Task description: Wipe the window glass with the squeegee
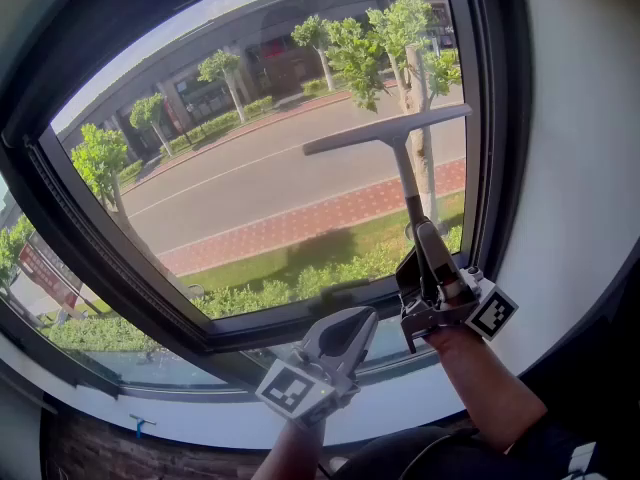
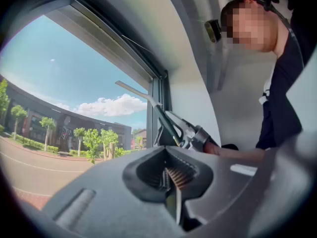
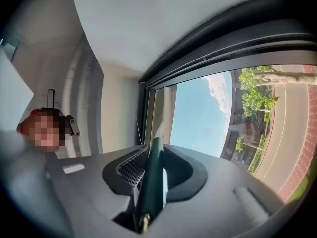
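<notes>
Right gripper (image 1: 428,243) clamps the squeegee (image 1: 398,153) low on its slim handle. It is likely light, stiff, smooth, with the blade at the window glass (image 1: 250,178), frame's upper right. Left gripper (image 1: 345,333), bottom centre, is closed on nothing.

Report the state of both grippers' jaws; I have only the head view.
Observer: The left gripper is shut, with nothing between its jaws.
Operator: Now the right.
Observer: The right gripper is shut on the squeegee, whose dark green handle runs between the jaws.
Operator: Check the handle's end.
Observer: A brass-coloured tip shows at the base of the jaws.
</notes>
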Motion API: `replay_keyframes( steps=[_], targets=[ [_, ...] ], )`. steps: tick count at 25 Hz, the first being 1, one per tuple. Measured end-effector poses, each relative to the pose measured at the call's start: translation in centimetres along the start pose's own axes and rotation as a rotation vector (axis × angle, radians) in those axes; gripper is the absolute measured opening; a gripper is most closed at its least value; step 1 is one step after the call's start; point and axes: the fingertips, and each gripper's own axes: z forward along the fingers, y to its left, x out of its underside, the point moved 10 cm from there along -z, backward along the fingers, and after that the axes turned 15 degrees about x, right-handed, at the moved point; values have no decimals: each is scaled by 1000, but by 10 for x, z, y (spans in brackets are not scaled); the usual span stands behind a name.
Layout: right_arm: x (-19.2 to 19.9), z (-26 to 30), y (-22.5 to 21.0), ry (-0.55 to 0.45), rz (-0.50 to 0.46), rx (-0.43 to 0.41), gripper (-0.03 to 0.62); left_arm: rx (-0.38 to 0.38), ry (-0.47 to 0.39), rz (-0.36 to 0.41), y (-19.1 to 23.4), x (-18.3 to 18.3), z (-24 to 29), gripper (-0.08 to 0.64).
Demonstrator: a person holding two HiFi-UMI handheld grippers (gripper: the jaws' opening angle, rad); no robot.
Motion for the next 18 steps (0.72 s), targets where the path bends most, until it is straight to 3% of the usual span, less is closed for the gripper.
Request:
replay_keyframes(
  steps=[18],
  targets=[
    [-8, -1, -10, -10, -33, -33, 98, 14, 12, -12, 5, 19, 6, 3]
  ],
)
